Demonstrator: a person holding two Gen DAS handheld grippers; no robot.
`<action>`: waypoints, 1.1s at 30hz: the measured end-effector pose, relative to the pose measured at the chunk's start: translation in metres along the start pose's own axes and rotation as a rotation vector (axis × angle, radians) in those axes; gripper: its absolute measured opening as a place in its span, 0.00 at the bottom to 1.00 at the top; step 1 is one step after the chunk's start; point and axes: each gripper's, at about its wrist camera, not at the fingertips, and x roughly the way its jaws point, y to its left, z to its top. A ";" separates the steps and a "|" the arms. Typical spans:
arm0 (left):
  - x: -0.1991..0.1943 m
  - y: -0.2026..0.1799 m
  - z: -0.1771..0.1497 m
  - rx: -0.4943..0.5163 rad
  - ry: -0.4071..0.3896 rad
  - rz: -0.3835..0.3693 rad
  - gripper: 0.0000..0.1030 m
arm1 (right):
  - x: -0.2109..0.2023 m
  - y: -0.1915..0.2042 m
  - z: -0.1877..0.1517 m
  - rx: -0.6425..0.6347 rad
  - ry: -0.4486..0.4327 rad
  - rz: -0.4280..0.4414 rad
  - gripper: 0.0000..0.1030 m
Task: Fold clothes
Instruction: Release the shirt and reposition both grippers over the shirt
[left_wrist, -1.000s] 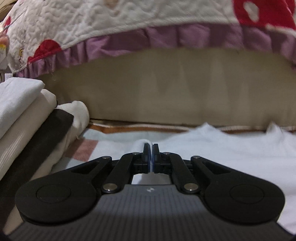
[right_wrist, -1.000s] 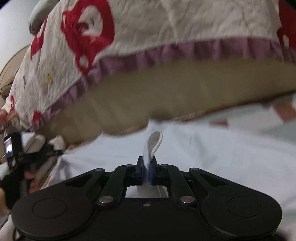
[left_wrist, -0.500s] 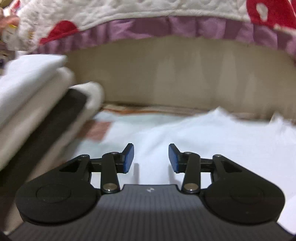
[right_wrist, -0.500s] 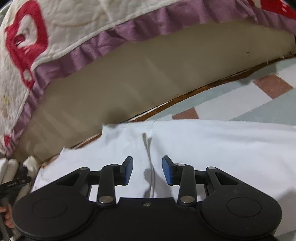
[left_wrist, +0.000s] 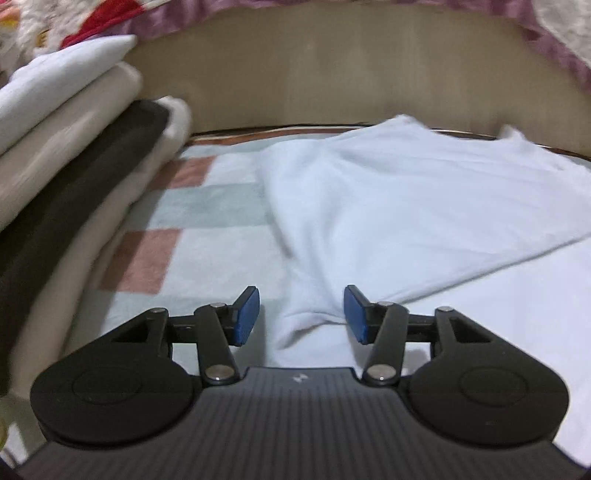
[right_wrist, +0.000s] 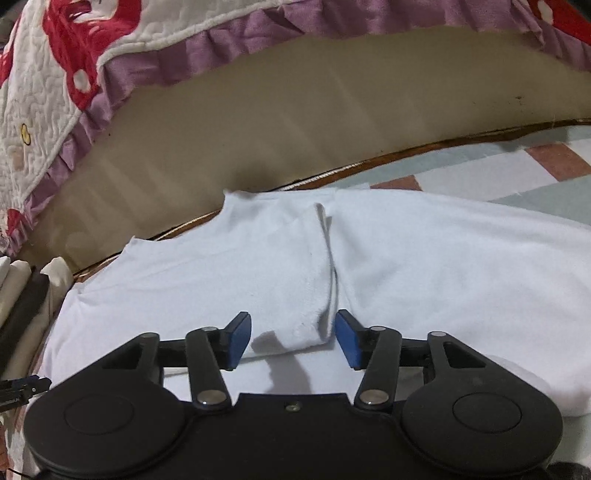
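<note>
The left gripper (left_wrist: 301, 315) stands with its jaws apart and holds nothing; its jaws have just been closing a little, though the blue pads (left_wrist: 245, 314) are clear of the cloth. Between and under them lies a fold of the white garment (left_wrist: 406, 206), not pinched. The right gripper (right_wrist: 293, 341) has its jaws spread wider and also holds nothing; its jaws have just been opening. A folded-over flap of the garment (right_wrist: 258, 266) ends just in front of this gripper, between the two pads, and no pad presses on it. The garment lies flat on a checked sheet (left_wrist: 207, 206) with pale green, white and pink squares. In the right view the flap lies over the middle of the garment and its edge makes a seam running away from the gripper. To the left of the garment is a stack (left_wrist: 66, 155) of folded clothes, white and cream with one dark layer between. Behind all of this stands a beige mattress side (right_wrist: 295, 110), and above it hangs a quilt (right_wrist: 74, 55) with red shapes and a purple frill.
</note>
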 end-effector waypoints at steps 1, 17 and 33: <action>0.001 -0.005 0.000 0.034 -0.006 0.028 0.09 | 0.001 0.002 -0.001 -0.020 -0.012 -0.001 0.53; -0.032 0.003 0.019 -0.164 -0.008 0.188 0.06 | -0.024 0.003 0.017 -0.036 0.094 -0.181 0.27; -0.065 -0.333 0.040 0.234 -0.022 -0.401 0.43 | -0.188 -0.176 -0.011 0.429 0.094 -0.218 0.57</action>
